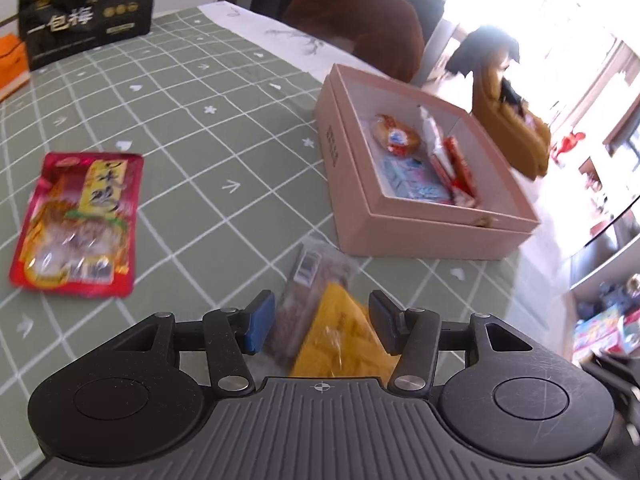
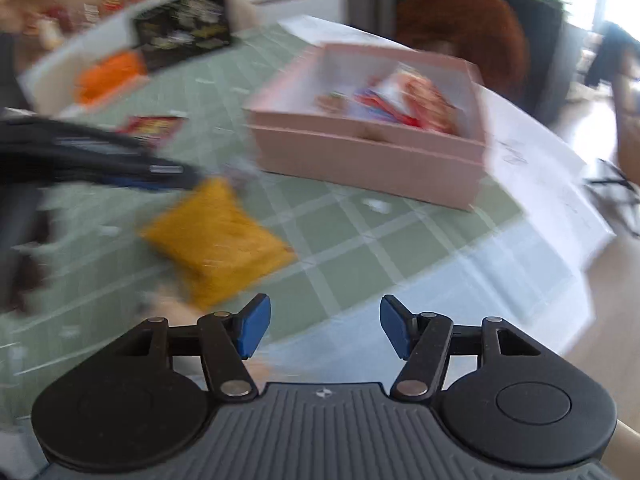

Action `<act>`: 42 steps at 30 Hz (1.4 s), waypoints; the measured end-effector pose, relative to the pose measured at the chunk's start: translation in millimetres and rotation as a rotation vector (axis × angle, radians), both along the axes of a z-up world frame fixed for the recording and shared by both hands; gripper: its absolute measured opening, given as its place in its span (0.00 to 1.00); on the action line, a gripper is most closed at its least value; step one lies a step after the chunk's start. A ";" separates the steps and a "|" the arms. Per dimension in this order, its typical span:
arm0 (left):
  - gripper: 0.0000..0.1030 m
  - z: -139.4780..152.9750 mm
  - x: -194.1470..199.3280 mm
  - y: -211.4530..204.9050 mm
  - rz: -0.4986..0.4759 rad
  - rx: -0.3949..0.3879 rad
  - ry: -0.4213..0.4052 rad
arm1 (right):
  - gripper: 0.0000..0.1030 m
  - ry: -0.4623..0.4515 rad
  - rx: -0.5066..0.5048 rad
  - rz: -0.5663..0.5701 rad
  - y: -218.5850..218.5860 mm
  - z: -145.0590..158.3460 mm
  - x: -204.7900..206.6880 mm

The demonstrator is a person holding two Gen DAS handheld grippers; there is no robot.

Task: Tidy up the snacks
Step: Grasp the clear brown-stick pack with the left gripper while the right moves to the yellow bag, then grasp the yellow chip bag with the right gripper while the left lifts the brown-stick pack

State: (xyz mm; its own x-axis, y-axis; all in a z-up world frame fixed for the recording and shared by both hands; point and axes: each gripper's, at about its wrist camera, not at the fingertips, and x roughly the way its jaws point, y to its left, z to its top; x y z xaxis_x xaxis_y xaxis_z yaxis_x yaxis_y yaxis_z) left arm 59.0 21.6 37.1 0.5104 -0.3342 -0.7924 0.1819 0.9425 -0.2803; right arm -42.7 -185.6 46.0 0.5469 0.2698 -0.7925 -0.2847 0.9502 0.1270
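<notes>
A snack packet [image 1: 340, 340] with a yellow part and a clear part lies on the green checked tablecloth [image 1: 208, 140], between the fingers of my left gripper [image 1: 322, 322]. The blue pads stand wide on either side of it and do not visibly press it. In the right wrist view the same packet [image 2: 216, 240] lies ahead to the left, with the left gripper [image 2: 120, 160] as a dark blur beside it. My right gripper [image 2: 325, 328] is open and empty above the cloth. An open pink box [image 1: 424, 236] [image 2: 360, 160] holds several snacks. A red snack pouch [image 1: 78, 224] [image 2: 154, 128] lies flat farther left.
A black printed bag [image 1: 86, 12] [image 2: 184, 32] and an orange item [image 1: 12, 64] [image 2: 110, 74] stand at the table's far side. A brown chair back [image 1: 360, 20] [image 2: 460, 28] rises behind the box. The table edge [image 2: 560, 216] runs just right of the box.
</notes>
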 end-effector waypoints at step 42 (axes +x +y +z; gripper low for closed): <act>0.44 -7.6 -65.5 34.2 -0.042 0.151 0.043 | 0.59 -0.030 0.012 -0.020 61.6 18.7 49.5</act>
State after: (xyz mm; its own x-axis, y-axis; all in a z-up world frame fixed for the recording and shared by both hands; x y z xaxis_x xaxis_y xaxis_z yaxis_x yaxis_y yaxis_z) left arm -6.6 55.8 29.5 0.4626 -0.2299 -0.8562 0.2128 0.9664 -0.1445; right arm 6.8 -123.9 64.7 0.5757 0.2678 -0.7726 -0.2693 0.9542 0.1301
